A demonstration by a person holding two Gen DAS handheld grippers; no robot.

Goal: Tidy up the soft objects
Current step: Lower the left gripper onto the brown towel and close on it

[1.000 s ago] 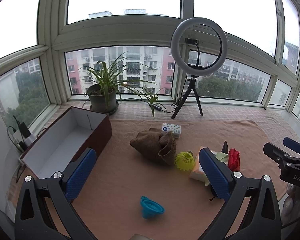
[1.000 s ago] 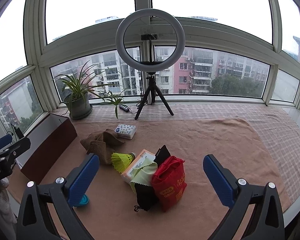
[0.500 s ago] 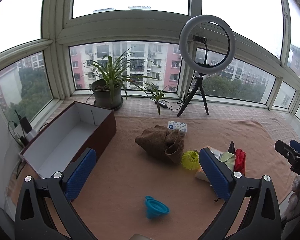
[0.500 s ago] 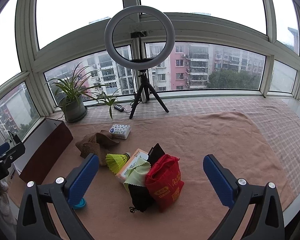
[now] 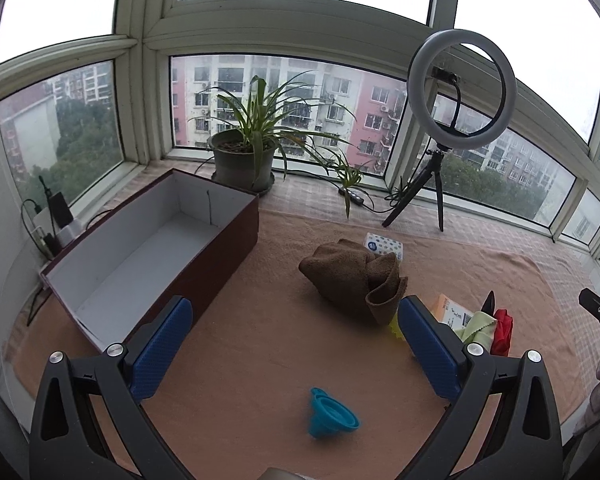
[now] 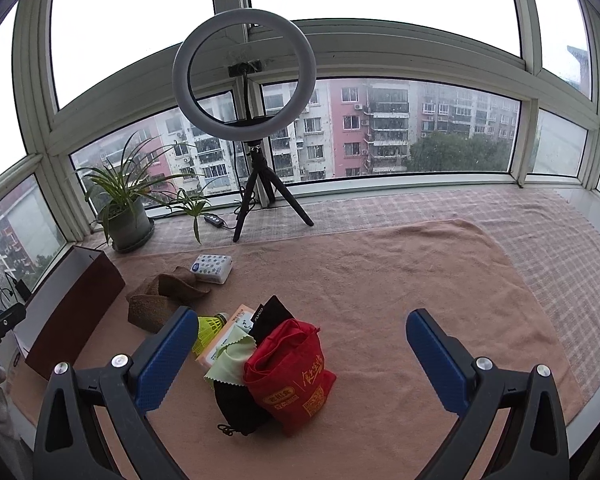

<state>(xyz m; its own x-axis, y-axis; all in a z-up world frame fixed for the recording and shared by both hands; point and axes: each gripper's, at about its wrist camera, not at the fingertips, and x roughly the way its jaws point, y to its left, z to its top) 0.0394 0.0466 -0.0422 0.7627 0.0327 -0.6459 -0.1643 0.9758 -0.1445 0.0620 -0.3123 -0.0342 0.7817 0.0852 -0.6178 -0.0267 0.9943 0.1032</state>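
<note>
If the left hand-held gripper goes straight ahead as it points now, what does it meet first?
Probably the brown towel: it lies ahead of the open left hand-held gripper, slightly right of centre. The blue funnel sits lower and would likely pass underneath, though depth is unclear.

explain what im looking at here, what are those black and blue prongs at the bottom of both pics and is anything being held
Those prongs are hand-held tongs: a person carries one in each hand, with a camera on each looking forward along its fingers. One picture is from the left tongs, the other from the right tongs. Both are open and hold nothing. On the pink towel lie a brown cloth, a red bag, a black pouch, a green cloth, a yellow shuttlecock, a tissue pack and a blue funnel. An open box sits to the left.
</note>
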